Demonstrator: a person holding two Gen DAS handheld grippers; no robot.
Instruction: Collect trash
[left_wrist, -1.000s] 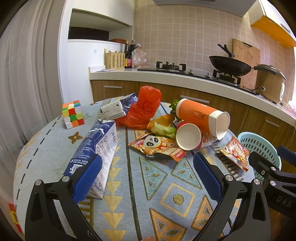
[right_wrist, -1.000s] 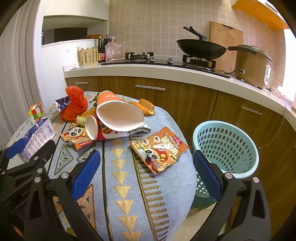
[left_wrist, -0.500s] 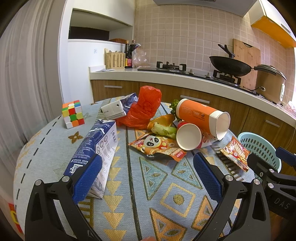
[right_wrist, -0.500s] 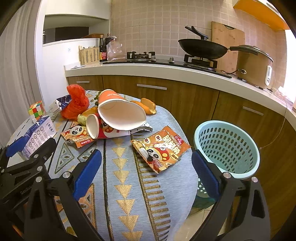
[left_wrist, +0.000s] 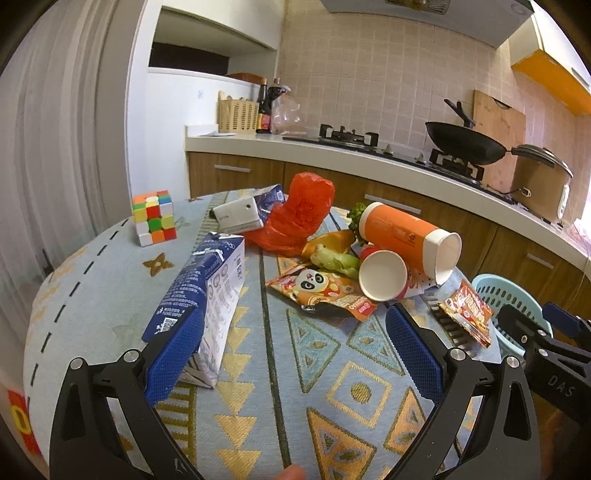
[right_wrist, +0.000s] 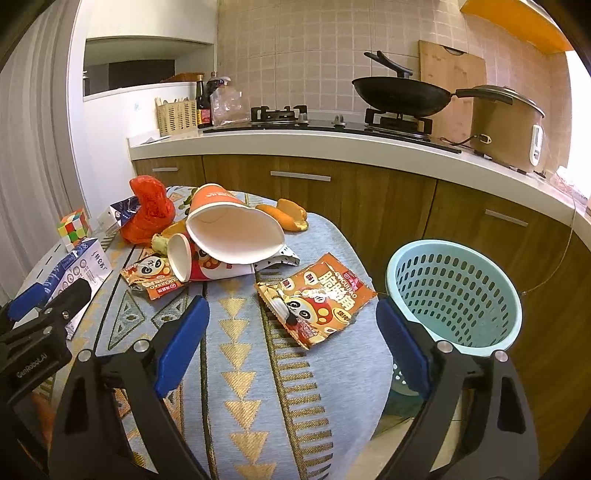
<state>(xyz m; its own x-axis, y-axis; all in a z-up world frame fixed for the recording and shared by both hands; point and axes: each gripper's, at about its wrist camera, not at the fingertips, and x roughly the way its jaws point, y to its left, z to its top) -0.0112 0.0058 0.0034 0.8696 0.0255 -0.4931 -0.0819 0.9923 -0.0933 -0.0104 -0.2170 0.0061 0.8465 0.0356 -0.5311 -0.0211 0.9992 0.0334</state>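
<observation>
- My right gripper (right_wrist: 291, 343) hangs over the near edge of the table (right_wrist: 240, 424), jaws spread wide and gripping nothing. They have just been closing a little, with only cloth between them.
- It lines up on the snack wrapper (right_wrist: 314, 299), which lies flat just ahead of the blue pads (right_wrist: 181, 347). I judge this the 1st pick: it is the piece closest to the basket (right_wrist: 454, 291).
- The basket stands off the table's right edge, lower than the tabletop, mouth open toward me. That placing should make for a short carry and a plain drop.
- My left gripper (left_wrist: 291, 354) is likewise released and empty, held low over the cloth. Its left pad sits in front of the milk carton (left_wrist: 214, 288); I cannot tell whether it touches.
- The rest of the trash is heaped mid-table: 2 paper cups on their sides, the large orange cup (left_wrist: 406, 236) lying over the small red cup (left_wrist: 384, 275), a panda wrapper (left_wrist: 321, 291) in front, a red plastic bag (left_wrist: 303, 214) and vegetable scraps (left_wrist: 332, 258) behind.
- The puzzle cube (left_wrist: 153, 218) sits well apart on the left; I take it as not trash and would leave it.
- The wrapper is thin and flat, so the pads will have to press down on the cloth to catch an edge; it may slide instead.
</observation>
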